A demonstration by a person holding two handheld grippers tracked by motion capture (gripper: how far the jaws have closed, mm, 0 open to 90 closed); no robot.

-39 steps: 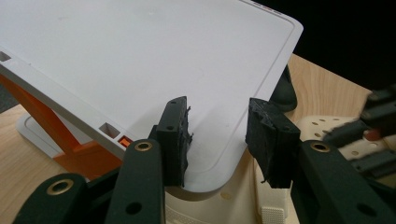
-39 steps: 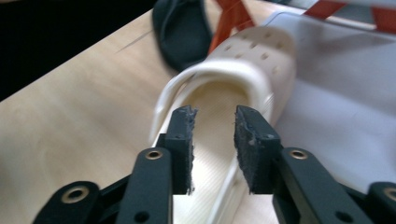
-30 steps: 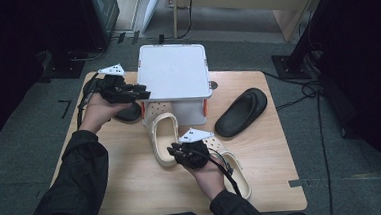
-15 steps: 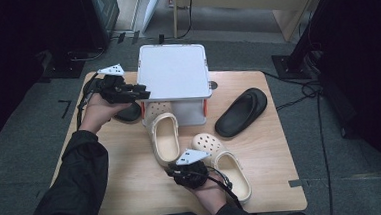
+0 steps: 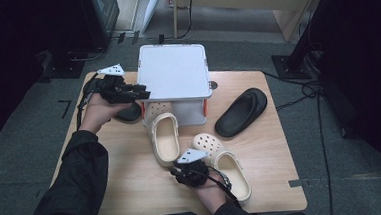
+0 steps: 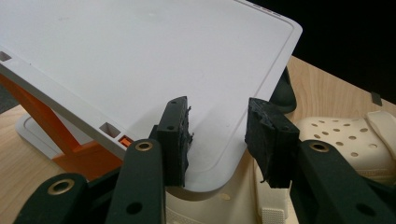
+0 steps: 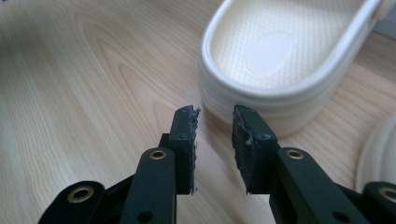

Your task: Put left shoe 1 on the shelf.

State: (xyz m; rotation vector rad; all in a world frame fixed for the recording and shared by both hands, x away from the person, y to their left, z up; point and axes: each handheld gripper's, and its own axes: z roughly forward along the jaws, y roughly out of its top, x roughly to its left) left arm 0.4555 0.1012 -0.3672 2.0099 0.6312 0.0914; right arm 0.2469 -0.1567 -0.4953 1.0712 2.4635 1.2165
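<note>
Clog: cream foam, rounded heel, pebbled insole — lies on the wood-grain counter.
Right gripper: fingers just parting, nothing between them; clog heel just beyond.
Left gripper: fingers apart, empty, over smooth white rack.

Two cream clogs, two black sandals, one white stand, one table

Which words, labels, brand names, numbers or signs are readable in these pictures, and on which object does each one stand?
None can be read.
White shelf top: plain, no print.
Cream clogs: only holes and sole texture; no brand mark can be made out.
Black slipper: no marking shows.
Both grippers: no lettering on the jaws.
Wooden table: bare grain.
</note>
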